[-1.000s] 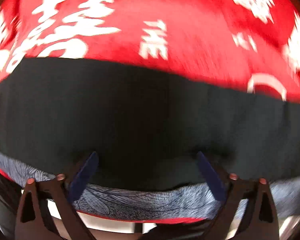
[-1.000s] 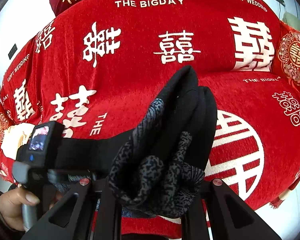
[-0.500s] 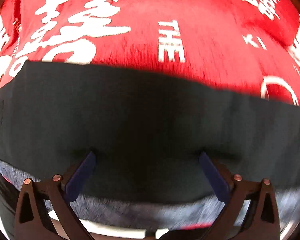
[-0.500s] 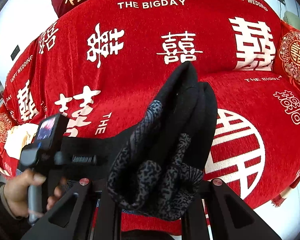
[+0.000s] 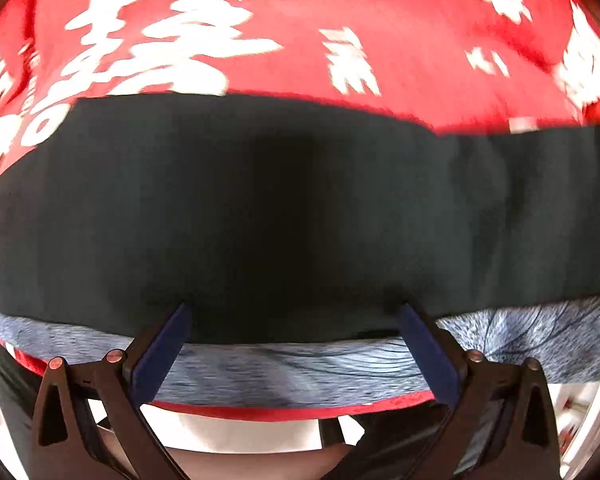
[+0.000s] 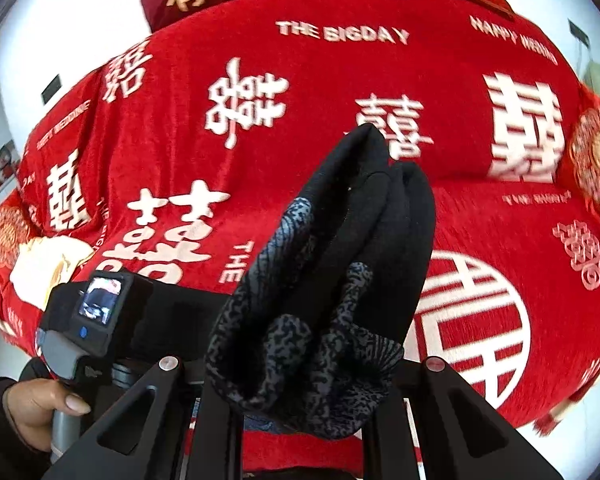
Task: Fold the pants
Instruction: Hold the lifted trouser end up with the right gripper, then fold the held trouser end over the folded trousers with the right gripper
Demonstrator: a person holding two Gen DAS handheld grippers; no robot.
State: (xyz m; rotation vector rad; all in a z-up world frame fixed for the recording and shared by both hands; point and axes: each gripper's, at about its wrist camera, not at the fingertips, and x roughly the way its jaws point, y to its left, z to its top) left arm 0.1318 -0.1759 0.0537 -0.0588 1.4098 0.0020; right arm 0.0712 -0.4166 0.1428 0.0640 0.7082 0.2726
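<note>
Right tool [image 6: 300,364] angled down, clamping pants [image 6: 352,240] | left tool [image 5: 296,344] spread, pointing down

The bunched pants [image 6: 324,280] are covering the right gripper's [image 6: 300,396] fingertips, so the pads and the grip point are staying out of sight, and the fabric is also blocking part of the red cover [image 6: 300,92] behind it. In the left wrist view the dark pants are running off both side edges, the white characters on the cover are smearing with blur, and the lettering there is not reading. The hand [image 6: 40,408] at the lower left of the right wrist view is being cut by the frame edge
</note>
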